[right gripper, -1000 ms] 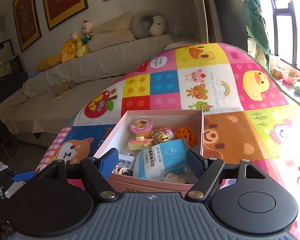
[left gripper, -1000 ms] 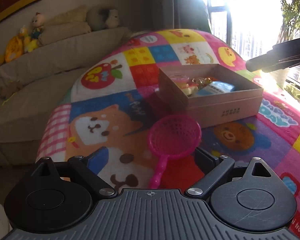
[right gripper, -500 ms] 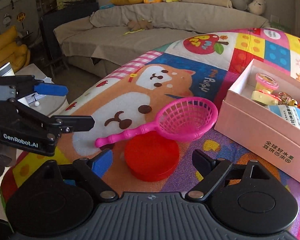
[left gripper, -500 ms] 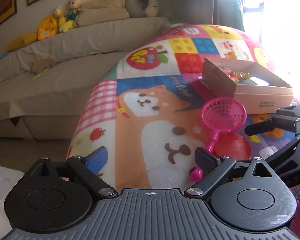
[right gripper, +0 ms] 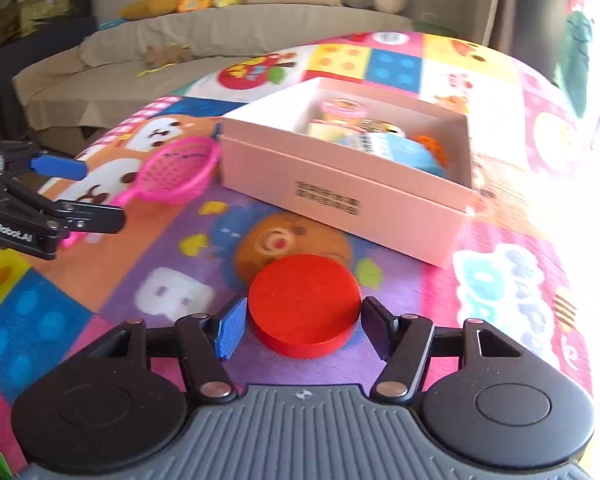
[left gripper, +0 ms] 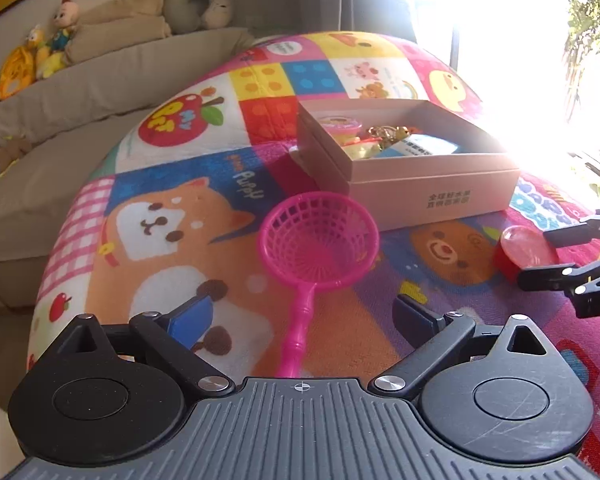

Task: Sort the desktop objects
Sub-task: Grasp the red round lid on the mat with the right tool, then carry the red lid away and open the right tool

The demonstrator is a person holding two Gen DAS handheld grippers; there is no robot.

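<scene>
Pink scoop net [left gripper: 318,245] lies flat on the cartoon-patterned play mat [left gripper: 172,216], its handle running down toward the left gripper [left gripper: 302,316], whose fingers stand wide apart on either side of the handle end and hold nothing. In the left wrist view the net's round basket sits just in front of the near left corner of the pink cardboard box [left gripper: 432,196], close to the wall, though contact cannot be judged. The box is open and holds small items, among them a pink round toy, a gold keychain and a blue packet. Further right, a red round disc [left gripper: 522,254] rests flat on the mat, with the right gripper's black fingers [left gripper: 552,276] reaching in beside it from the edge of the view. In the right wrist view the same left gripper [right gripper: 80,192] shows at the far left above the net's handle, then the net [right gripper: 178,176], then the box [right gripper: 340,188]. The red disc [right gripper: 304,304] lies between the spread fingers of the right gripper [right gripper: 304,324], which are open and flank it, the blue pad [right gripper: 232,328] very near its left edge, the right finger slightly apart.
</scene>
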